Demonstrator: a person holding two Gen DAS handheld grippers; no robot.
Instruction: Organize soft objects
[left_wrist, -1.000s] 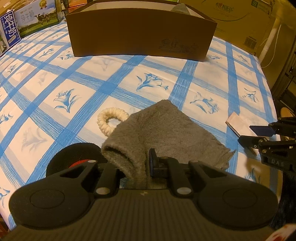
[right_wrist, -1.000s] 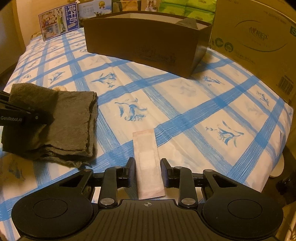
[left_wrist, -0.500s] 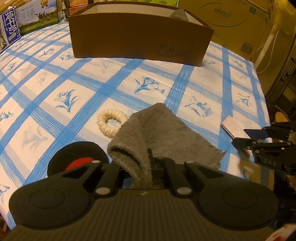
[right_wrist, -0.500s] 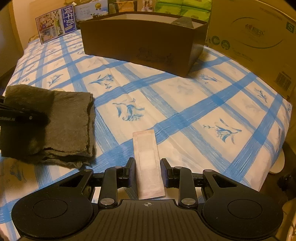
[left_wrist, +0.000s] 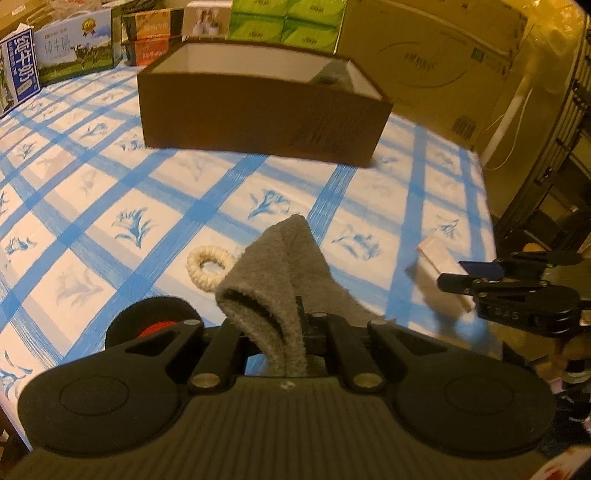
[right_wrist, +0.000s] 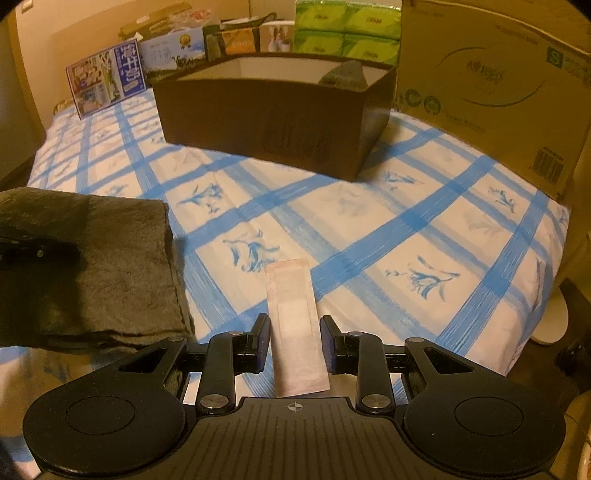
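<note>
My left gripper is shut on a folded grey towel and holds it lifted above the blue-checked cloth; the towel also shows at the left of the right wrist view. My right gripper is open, its fingers on either side of a flat pink-white packet that lies on the cloth; it also shows in the left wrist view. A brown cardboard box stands at the far side with a grey soft item inside.
A cream braided ring and a black round pad with a red centre lie near the left gripper. Milk cartons, green packs and a large cardboard carton line the back. The table edge runs along the right.
The left gripper has closed on the grey towel and raised it, so it hangs bunched and higher. The right gripper has stayed open around the packet.
</note>
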